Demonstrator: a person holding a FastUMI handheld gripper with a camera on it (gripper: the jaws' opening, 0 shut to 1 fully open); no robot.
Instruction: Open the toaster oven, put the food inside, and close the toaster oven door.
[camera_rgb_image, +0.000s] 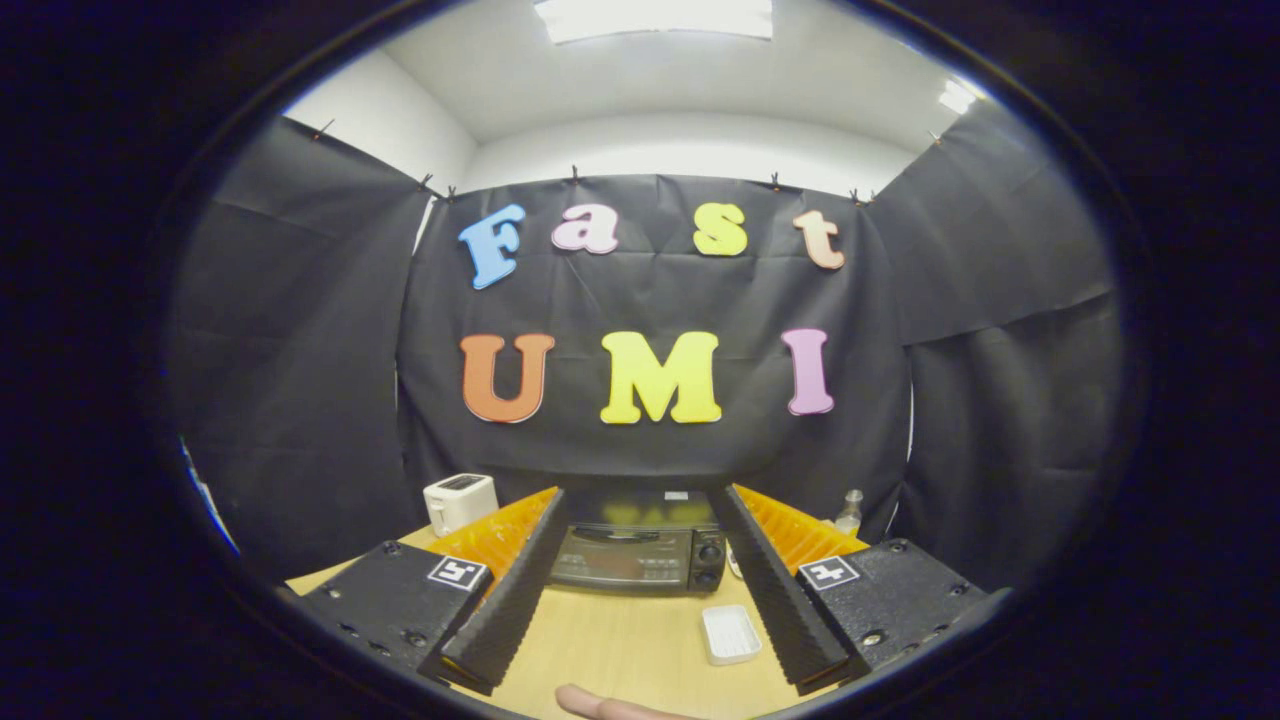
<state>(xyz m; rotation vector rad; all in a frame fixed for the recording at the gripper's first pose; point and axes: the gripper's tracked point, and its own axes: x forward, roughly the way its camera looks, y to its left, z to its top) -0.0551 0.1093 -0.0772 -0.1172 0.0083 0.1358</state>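
Note:
A black toaster oven (632, 555) stands at the back of the wooden table (620, 645), its door shut, with two knobs on its right side. It sits beyond my fingers, in the gap between them. My gripper (640, 500) is open and holds nothing. A pinkish sausage-like piece of food (600, 706) lies on the table near the front edge, below and between the fingers. A small white rectangular dish (731, 634) rests just inside my right finger (775, 590), in front of the oven.
A white pop-up toaster (460, 502) stands at the back left of the table, beyond my left finger (510, 590). A small clear bottle (850, 512) stands at the back right. Black cloth walls close the booth on three sides.

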